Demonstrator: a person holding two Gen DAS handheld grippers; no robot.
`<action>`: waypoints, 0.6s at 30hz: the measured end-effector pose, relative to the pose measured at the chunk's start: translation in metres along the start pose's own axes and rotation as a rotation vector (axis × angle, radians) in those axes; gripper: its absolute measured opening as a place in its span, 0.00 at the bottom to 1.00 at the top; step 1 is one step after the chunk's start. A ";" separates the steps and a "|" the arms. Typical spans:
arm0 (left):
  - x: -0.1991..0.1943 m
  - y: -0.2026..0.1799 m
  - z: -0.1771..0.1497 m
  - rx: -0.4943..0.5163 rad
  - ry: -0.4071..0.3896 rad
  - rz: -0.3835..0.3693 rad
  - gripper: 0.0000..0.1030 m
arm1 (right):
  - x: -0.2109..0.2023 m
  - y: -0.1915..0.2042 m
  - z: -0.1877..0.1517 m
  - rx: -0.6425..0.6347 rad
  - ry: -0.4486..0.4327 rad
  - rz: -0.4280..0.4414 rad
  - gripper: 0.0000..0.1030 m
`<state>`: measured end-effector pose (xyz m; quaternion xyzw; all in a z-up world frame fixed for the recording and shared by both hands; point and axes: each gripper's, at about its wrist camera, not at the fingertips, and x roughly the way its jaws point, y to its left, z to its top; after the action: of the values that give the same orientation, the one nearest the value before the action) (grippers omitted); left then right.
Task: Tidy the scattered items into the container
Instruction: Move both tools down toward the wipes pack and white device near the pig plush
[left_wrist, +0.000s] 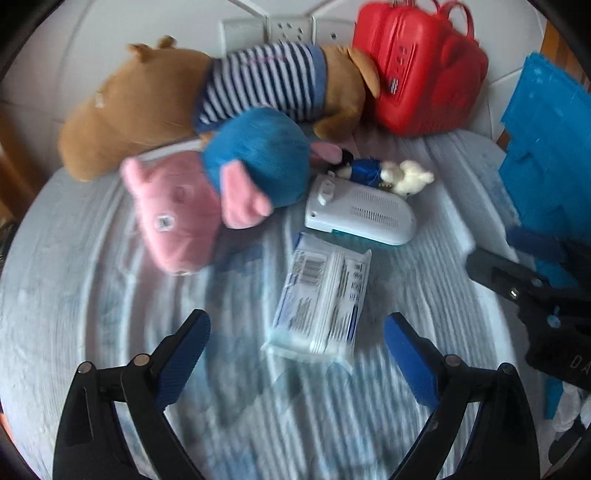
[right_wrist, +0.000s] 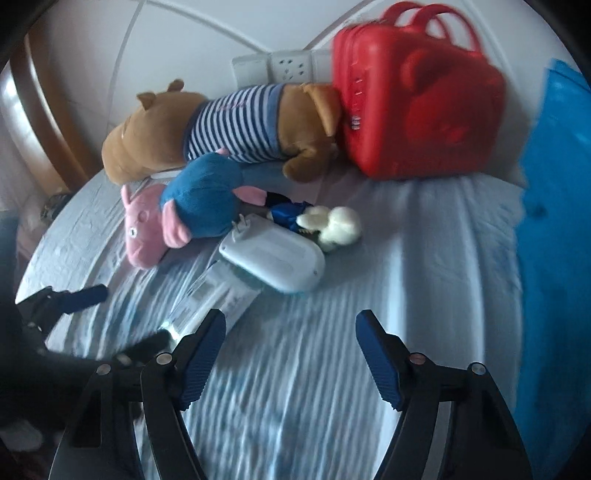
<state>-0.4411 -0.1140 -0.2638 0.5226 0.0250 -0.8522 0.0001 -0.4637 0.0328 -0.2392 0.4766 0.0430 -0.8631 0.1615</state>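
Left wrist view puts the wipes packet (left_wrist: 321, 295) just ahead of your left gripper (left_wrist: 295, 354), jaws apart and empty, its long axis running roughly along the fingers. Your right gripper (right_wrist: 291, 354), also apart and empty, sits farther right of it.

Both wrist cameras look steeply down over a striped bed (left_wrist: 92, 295) from close above, sharing the plush toys (right_wrist: 199, 206) mid-frame and red case (left_wrist: 417, 70) upper right.
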 end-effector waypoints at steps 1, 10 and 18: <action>0.009 -0.002 0.002 -0.005 0.006 0.004 0.93 | 0.012 -0.001 0.005 -0.012 0.005 0.006 0.71; 0.056 0.007 0.010 -0.037 -0.002 -0.034 0.60 | 0.084 -0.007 0.022 -0.048 0.019 0.111 0.69; 0.054 0.032 0.015 -0.050 -0.023 0.031 0.61 | 0.105 0.010 0.031 -0.145 -0.011 0.059 0.80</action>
<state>-0.4779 -0.1457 -0.3060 0.5131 0.0380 -0.8571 0.0266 -0.5372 -0.0091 -0.3096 0.4601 0.0903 -0.8551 0.2213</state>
